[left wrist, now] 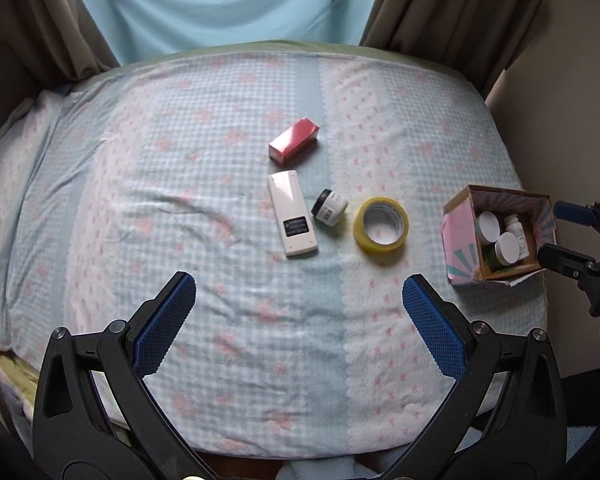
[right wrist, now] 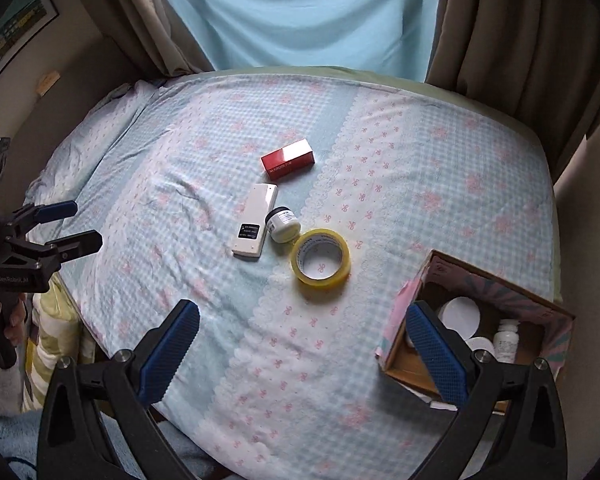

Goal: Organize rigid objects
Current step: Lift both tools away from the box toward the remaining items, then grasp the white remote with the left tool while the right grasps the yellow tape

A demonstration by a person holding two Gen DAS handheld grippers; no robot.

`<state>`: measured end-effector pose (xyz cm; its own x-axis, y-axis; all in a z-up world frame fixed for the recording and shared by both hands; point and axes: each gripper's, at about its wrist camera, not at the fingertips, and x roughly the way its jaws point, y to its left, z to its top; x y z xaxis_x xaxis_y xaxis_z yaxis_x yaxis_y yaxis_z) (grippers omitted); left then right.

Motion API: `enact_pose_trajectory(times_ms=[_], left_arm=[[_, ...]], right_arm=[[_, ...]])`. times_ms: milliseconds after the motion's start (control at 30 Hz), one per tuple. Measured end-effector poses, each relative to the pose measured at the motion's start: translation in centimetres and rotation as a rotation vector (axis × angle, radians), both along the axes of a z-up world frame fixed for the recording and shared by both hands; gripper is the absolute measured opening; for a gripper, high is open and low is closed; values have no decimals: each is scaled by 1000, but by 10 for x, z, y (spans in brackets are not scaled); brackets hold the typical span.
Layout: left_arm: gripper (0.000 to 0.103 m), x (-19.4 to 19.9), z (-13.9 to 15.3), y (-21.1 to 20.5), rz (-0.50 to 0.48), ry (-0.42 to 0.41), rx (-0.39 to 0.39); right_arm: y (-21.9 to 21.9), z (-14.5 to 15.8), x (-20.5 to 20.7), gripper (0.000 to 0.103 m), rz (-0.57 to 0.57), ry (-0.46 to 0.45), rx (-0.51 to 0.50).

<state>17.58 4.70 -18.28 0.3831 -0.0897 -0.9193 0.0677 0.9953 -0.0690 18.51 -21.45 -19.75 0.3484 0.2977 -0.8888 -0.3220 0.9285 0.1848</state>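
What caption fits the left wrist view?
Open left gripper above checked bedsheet; red carton, white remote, yellow tape roll await boxing.

Left claw (left wrist: 299,300) and right claw (right wrist: 303,326) — both spread wide.

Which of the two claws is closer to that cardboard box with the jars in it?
The right claw: one finger overlaps the cardboard box rim. The left claw hovers over the bedspread, off to the box's left.

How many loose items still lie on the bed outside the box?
4: a red carton farthest back, a white remote nearer, a small jar right of the remote, and a tape roll nearest the box.
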Motion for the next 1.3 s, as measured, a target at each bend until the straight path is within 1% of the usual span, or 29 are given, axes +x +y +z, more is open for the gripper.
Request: enact_pose_trajectory(times_ms=[100, 167, 267, 333, 467, 567, 633, 700, 800, 900, 967, 1167, 1200, 1267, 1300], left_arm=[[103, 20, -18, 14, 20, 37, -30], [103, 37, -33, 21, 36, 73, -52], [103, 65, -63, 26, 48, 119, -72], [103, 86, -87, 26, 50, 144, -86], [103, 129, -146, 23, 85, 226, -106], [103, 160, -191, 22, 118, 315, -144], [103, 177, -216, 18, 129, 356, -164], [103, 191, -239, 12, 137, 395, -164], [103, 204, -268, 6, 146, 448, -142], [102, 212, -287, 1, 158, 481, -107], [101, 217, -295, -1, 171, 493, -96], [97, 225, -315, -8, 210, 542, -61], [94, 226, -318, -8, 219, 553, -59], [92, 227, -324, -9, 231, 572, -71], [92, 227, -325, -11, 233, 576, -65]], right_arm=[[14, -14, 1, 103, -96, 6, 30], [24, -27, 1, 103, -155, -13, 18], [37, -47, 2, 103, -225, -38, 18], [48, -65, 4, 103, -255, -58, -5], [65, -108, 13, 103, -293, -92, -50], [73, -143, 19, 103, -312, -130, -89], [78, -166, 22, 103, -312, -160, -115], [80, -189, 26, 103, -310, -176, -143], [81, -217, 33, 103, -314, -173, -171], [75, -233, 41, 103, -329, -145, -153], [72, -237, 47, 103, -330, -132, -139], [75, -250, 76, 103, -278, -110, -172], [76, -251, 82, 103, -272, -102, -175], [76, -252, 89, 103, -262, -91, -172], [76, -252, 93, 103, -258, -81, -172]])
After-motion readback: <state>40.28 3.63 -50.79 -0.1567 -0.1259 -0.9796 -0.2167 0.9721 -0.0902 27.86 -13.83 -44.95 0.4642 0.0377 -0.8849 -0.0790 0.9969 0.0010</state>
